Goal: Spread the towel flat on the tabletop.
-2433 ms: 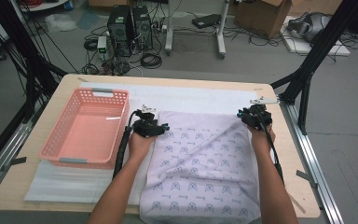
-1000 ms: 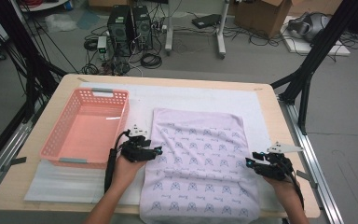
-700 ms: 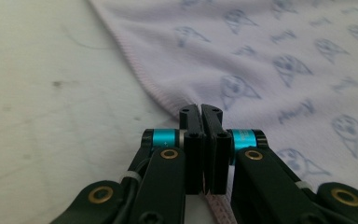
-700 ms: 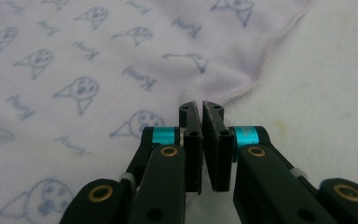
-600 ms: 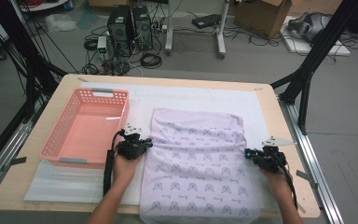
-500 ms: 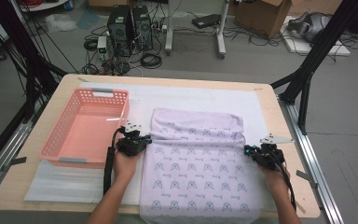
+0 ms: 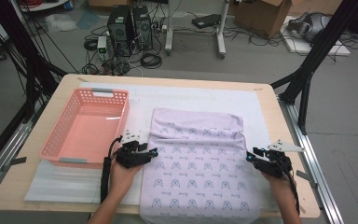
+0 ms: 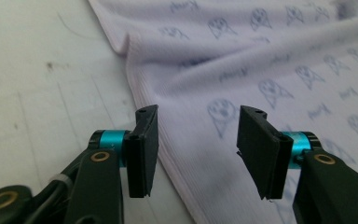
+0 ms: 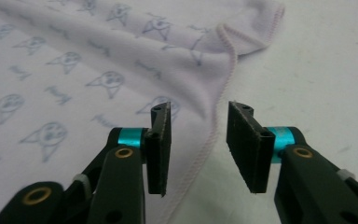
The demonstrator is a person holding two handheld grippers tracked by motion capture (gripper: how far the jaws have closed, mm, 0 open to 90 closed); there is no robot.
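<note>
Over the towel's (image 7: 198,168) side hems, your left gripper (image 8: 193,140) and right gripper (image 9: 198,140) have both just opened, 2 sets of jaws partly apart, gripping nothing.

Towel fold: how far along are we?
Done: one fold, the towel lies doubled on the white mat, its near end hanging over the table edge. In hand: nothing gripped. The left gripper and right gripper have just been opening; each stands open astride a side edge of the towel. Left: probably further folds, then perhaps the pink basket, which holds nothing.
</note>
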